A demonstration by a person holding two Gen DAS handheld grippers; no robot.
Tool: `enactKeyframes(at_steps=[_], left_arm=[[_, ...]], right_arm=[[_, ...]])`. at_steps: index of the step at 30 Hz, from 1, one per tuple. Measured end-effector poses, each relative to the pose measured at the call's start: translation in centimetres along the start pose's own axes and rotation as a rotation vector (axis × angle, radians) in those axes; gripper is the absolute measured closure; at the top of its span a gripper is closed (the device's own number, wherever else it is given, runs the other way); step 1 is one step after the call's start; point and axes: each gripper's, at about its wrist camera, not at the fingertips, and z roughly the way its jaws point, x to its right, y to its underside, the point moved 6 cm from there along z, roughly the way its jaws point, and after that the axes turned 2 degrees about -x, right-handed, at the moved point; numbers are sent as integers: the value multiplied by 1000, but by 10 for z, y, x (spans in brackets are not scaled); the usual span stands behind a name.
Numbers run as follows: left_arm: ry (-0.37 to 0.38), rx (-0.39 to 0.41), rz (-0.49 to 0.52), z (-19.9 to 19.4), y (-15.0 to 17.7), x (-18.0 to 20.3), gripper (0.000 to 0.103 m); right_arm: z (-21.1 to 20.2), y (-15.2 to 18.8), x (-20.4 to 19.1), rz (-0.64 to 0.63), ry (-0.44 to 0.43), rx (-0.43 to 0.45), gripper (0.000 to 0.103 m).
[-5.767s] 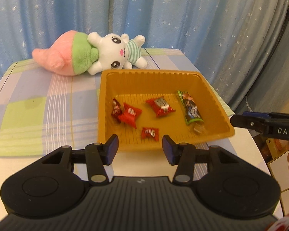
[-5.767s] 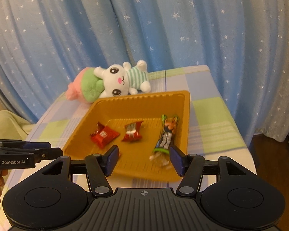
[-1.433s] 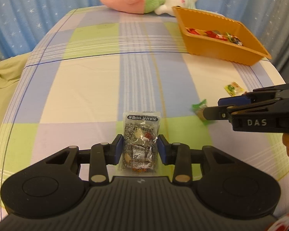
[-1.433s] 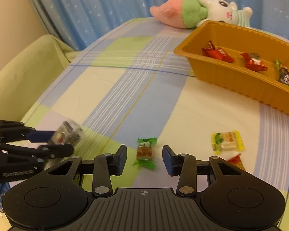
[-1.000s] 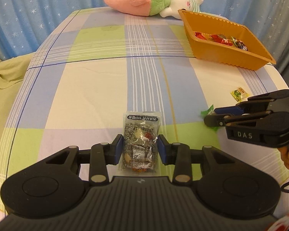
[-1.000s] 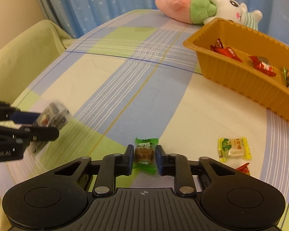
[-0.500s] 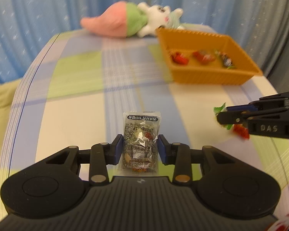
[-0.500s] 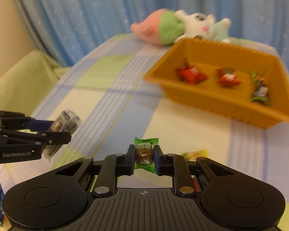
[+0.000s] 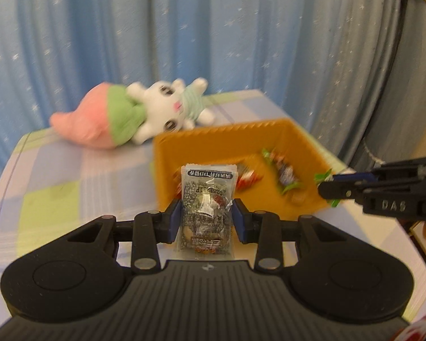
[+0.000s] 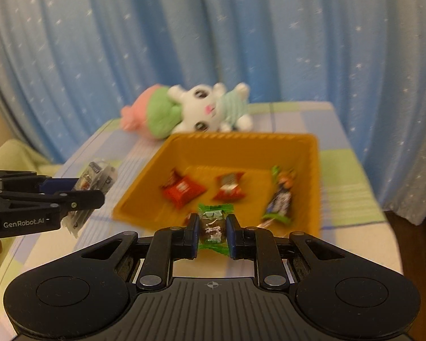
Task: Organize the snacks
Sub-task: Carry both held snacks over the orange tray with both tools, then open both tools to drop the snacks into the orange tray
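Observation:
My left gripper point(image 9: 207, 221) is shut on a clear snack packet point(image 9: 206, 201) with dark print, held upright in front of the orange tray point(image 9: 295, 132). My right gripper point(image 10: 212, 236) is shut on a green-wrapped candy point(image 10: 214, 221), held over the near edge of the orange tray point(image 10: 312, 147). The tray holds red snack packs point(image 10: 181, 190) and a dark bar with green ends point(image 10: 279, 199). The right gripper also shows at the right of the left wrist view point(image 9: 335, 190), and the left gripper with its packet at the left of the right wrist view point(image 10: 91, 193).
A pink, green and white plush toy point(image 9: 133, 116) lies behind the tray on the checked tablecloth point(image 9: 56, 182). Blue starred curtains point(image 10: 213, 42) hang behind the table. The table's right edge point(image 10: 383, 227) runs close to the tray.
Both grippers have moved forward to the tray, each still holding its snack. The right gripper closed on the green candy about a second ago and lifted it off the cloth.

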Motion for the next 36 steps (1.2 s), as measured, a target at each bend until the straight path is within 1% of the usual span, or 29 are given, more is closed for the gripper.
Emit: enactKeyframes(at_steps=[2, 6, 9, 12, 20, 26, 36], left_arm=[[19, 10, 8, 9, -12, 11, 68], [51, 2, 10, 33, -32, 29, 68], [52, -12, 5, 50, -40, 38, 68], [48, -34, -27, 67, -44, 40, 68], [-2, -109, -113, 108, -41, 26, 68], [-39, -143, -126, 131, -41, 16, 68], [-63, -196, -124, 159, -35, 7, 68]], right_arm=[[0, -8, 10, 10, 10, 12, 83], [5, -16, 29, 34, 31, 21, 83], [12, -20, 40, 53, 41, 19, 83], [19, -23, 51, 74, 49, 12, 83], [42, -25, 62, 87, 46, -16, 83], [60, -25, 67, 95, 41, -40, 83], [76, -29, 72, 120, 38, -55, 83]])
